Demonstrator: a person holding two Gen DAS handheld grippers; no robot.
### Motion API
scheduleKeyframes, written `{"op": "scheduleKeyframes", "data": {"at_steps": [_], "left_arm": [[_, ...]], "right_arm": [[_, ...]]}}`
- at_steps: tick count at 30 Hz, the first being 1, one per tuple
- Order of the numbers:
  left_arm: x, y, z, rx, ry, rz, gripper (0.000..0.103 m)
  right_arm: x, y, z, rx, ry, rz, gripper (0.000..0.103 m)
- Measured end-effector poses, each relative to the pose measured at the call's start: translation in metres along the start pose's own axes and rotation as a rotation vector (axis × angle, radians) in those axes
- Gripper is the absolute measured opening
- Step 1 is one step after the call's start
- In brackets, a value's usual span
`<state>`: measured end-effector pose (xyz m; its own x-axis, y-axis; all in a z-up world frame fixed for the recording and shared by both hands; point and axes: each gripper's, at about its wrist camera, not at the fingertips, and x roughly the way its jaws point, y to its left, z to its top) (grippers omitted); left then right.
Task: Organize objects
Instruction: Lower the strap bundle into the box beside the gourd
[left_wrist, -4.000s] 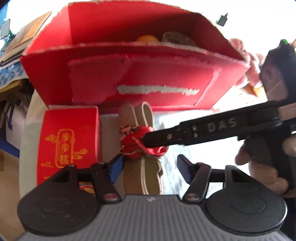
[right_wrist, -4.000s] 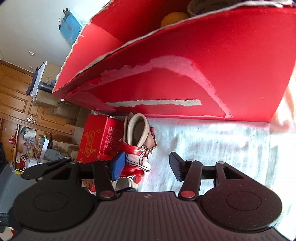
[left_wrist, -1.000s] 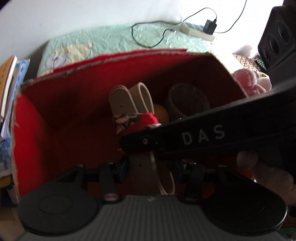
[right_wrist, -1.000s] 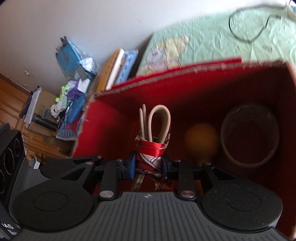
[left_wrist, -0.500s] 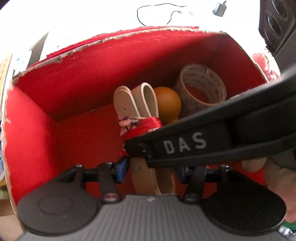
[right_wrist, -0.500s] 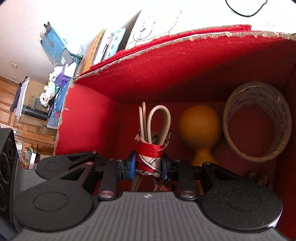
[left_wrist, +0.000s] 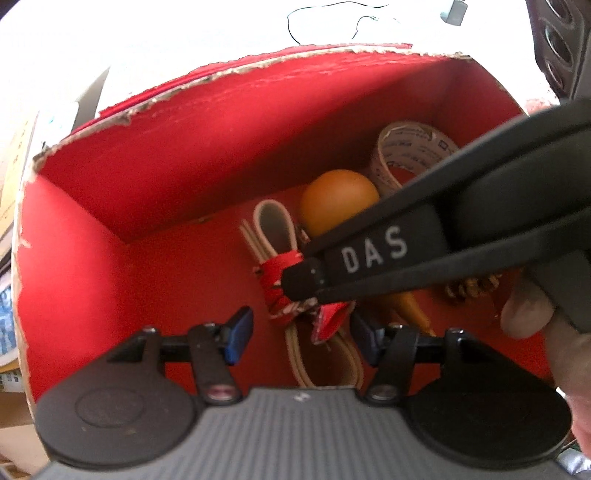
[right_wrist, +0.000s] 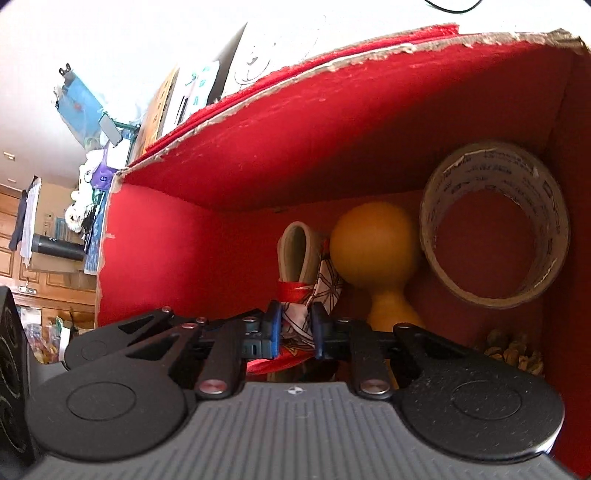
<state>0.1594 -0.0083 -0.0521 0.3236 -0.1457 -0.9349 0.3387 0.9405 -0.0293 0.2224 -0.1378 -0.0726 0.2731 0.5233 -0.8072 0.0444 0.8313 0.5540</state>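
Observation:
A beige belt bundle (left_wrist: 274, 225) tied with a red patterned scarf lies inside the red cardboard box (left_wrist: 177, 158), beside an orange ball-headed object (left_wrist: 338, 201). My left gripper (left_wrist: 301, 334) hovers over the bundle's near end. Its jaws are opening, and the blue pads stand clear of the belt on both sides. My right gripper (left_wrist: 300, 283) reaches in from the right. In the right wrist view its jaws (right_wrist: 295, 328) are closing, and the pads press on the scarf around the belt bundle (right_wrist: 295, 245).
A tape roll (right_wrist: 437, 206) leans in the box's right corner behind the orange object (right_wrist: 373, 243). A small brown cone-like thing (right_wrist: 511, 352) lies in front of it. The box walls (right_wrist: 332, 147) close in on all sides. Books and clutter sit outside on the left.
The bundle went from the cloth in front of the box down into the box. The left pads have spread away from the belt. The right pads have pinched tighter on the scarf.

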Motion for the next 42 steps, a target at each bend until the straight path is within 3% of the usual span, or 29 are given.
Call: {"op": "scheduleKeyframes", "data": {"at_steps": [22,38,42], "left_arm": [[-0.009,0.008,-0.010,0.004,0.001,0.017,0.062],[-0.010,-0.018,0.004,0.008,0.000,0.040,0.065],[-0.012,-0.020,0.005,0.007,-0.007,0.041,0.072]], "right_arm": [[-0.013,-0.003,-0.001,0.044,-0.063,-0.043,0.018],[-0.012,0.001,0.001,0.045,-0.080,-0.056,0.018],[-0.012,0.002,0.001,0.052,-0.081,-0.059,0.019]]}}
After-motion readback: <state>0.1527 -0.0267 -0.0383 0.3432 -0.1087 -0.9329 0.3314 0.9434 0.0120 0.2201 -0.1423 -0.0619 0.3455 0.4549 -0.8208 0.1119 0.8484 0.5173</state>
